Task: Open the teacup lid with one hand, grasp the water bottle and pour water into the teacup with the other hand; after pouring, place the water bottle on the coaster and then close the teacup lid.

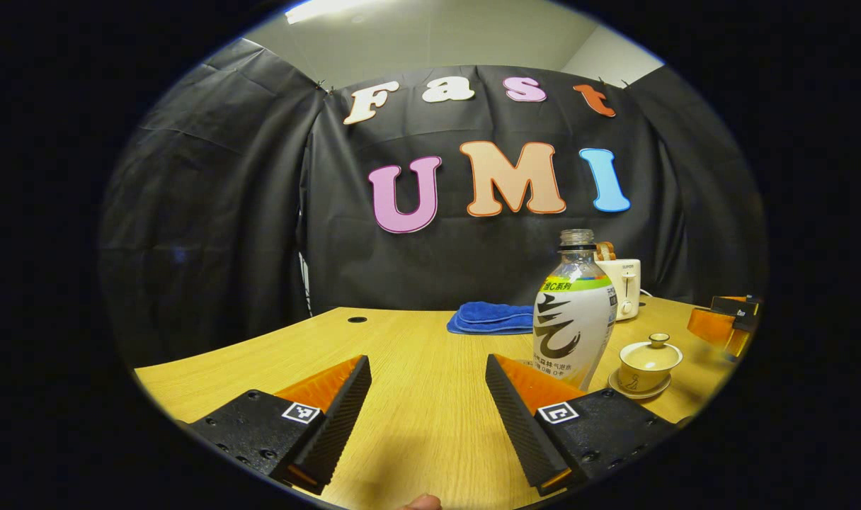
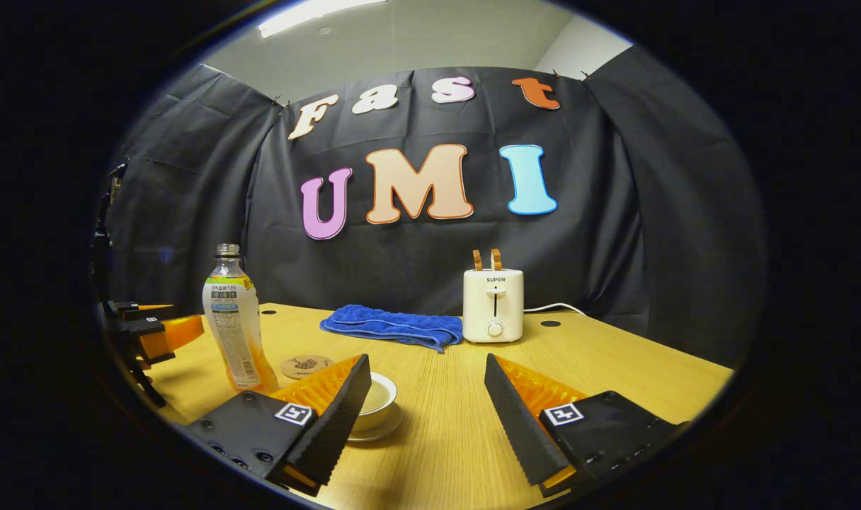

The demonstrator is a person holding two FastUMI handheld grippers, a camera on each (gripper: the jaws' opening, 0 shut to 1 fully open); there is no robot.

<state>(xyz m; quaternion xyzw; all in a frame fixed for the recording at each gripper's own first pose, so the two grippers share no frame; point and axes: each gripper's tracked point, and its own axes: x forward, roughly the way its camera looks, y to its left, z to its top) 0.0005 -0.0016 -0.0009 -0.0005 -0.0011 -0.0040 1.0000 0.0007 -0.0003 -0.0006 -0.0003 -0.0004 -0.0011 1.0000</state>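
- Left gripper [image 1: 428, 397]: fingers spread wide with nothing between them, low over the table [image 1: 402, 340]; judged staged for a sideways grasp, since the water bottle [image 1: 574, 312] stands just right of its right finger
- Water bottle: upright, cap off, neck open, so it looks ready to pour without a second hand; it stands just left of the teacup [image 1: 646, 363]
- Coaster [image 2: 306, 366]: seen in the right gripper view, bare, beside the bottle's base and behind the cup; a short set-down after pouring
- Teacup: on its saucer, lid [image 1: 651, 348] on with knob up in the left gripper view; step one judged not yet done
- Right gripper [image 2: 428, 397]: fingers parted, empty; cup partly behind its left finger, so it needs shifting left
- Blue cloth [image 2: 391, 327] and toaster [image 2: 493, 303]: at the back, well apart from the work
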